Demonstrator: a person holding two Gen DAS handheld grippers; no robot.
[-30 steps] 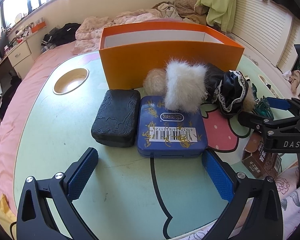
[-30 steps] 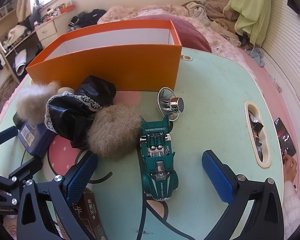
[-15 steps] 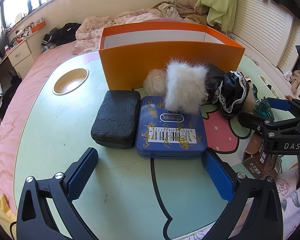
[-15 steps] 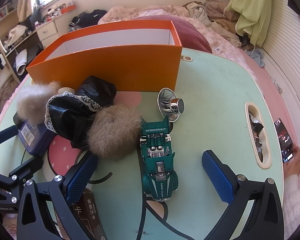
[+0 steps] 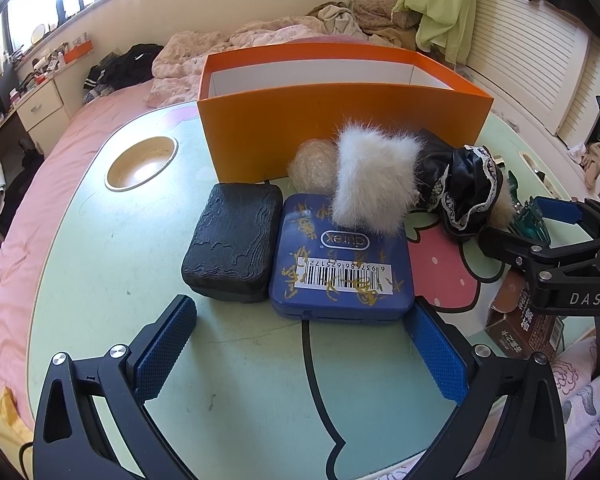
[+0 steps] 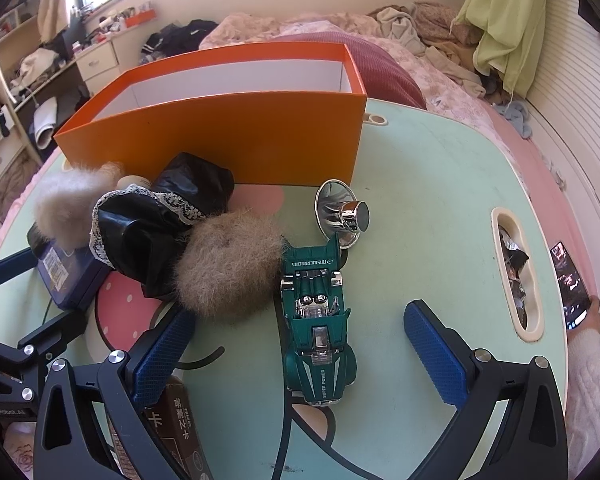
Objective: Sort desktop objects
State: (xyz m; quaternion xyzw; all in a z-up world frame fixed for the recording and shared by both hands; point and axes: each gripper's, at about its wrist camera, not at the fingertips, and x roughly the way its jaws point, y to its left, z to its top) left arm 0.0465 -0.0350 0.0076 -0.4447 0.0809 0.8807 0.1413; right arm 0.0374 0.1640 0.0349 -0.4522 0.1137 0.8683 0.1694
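Observation:
An orange box [image 5: 340, 120] stands open at the back of the mint table [image 5: 100, 280]. In front of it lie a black case [image 5: 232, 240], a blue tin [image 5: 340, 268], and a furry doll in a black dress [image 5: 380, 184]. My left gripper [image 5: 300, 344] is open and empty, just short of the tin. In the right wrist view a green toy car [image 6: 318, 320] lies between the open jaws of my right gripper [image 6: 300, 344], apart from both pads. A chrome cone piece [image 6: 340, 216] lies beyond the car, the doll [image 6: 220, 264] to its left.
A brown carton [image 5: 528, 324] lies at the table's near right; it also shows in the right wrist view [image 6: 176, 424]. The table has a round cup hole [image 5: 140, 160] and a slot tray [image 6: 516, 272]. A hand with a phone [image 6: 572, 292] is at the right edge.
Both grippers have stayed still and open. Only the hand with the phone at the right edge has shifted slightly.

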